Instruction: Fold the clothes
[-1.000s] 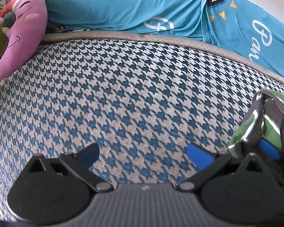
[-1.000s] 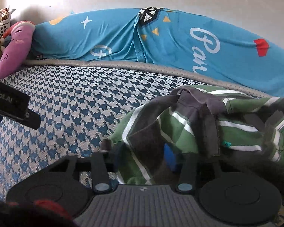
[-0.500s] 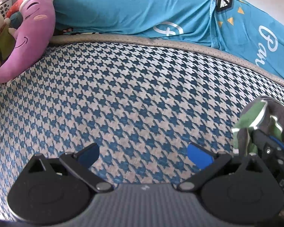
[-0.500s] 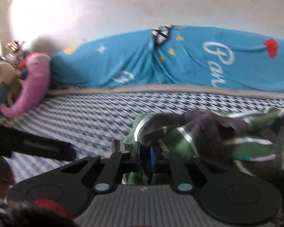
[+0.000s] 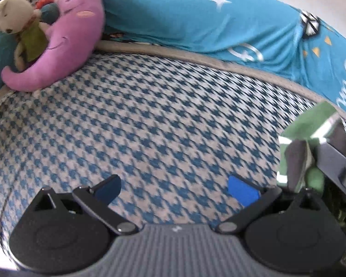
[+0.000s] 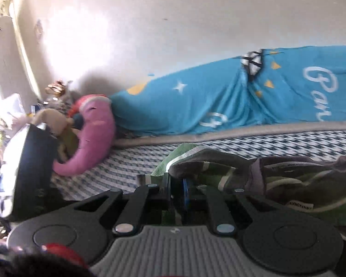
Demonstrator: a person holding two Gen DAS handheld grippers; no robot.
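Note:
A green, grey and white striped garment lies bunched on the houndstooth mattress. My right gripper is shut on its near left edge, with cloth pinched between the blue pads and lifted a little. In the left wrist view the same garment shows at the right edge, held up by the right gripper's black body. My left gripper is open over bare mattress, nothing between its fingers, to the left of the garment.
A blue duvet with white lettering runs along the back against the wall. A pink plush toy and a beige stuffed animal sit at the back left corner. The left gripper's body fills the right wrist view's left side.
My right gripper closed on the garment's edge and raised it, tilting its view up toward the wall. My left gripper stayed open and swung left, bringing the plush toys into view.

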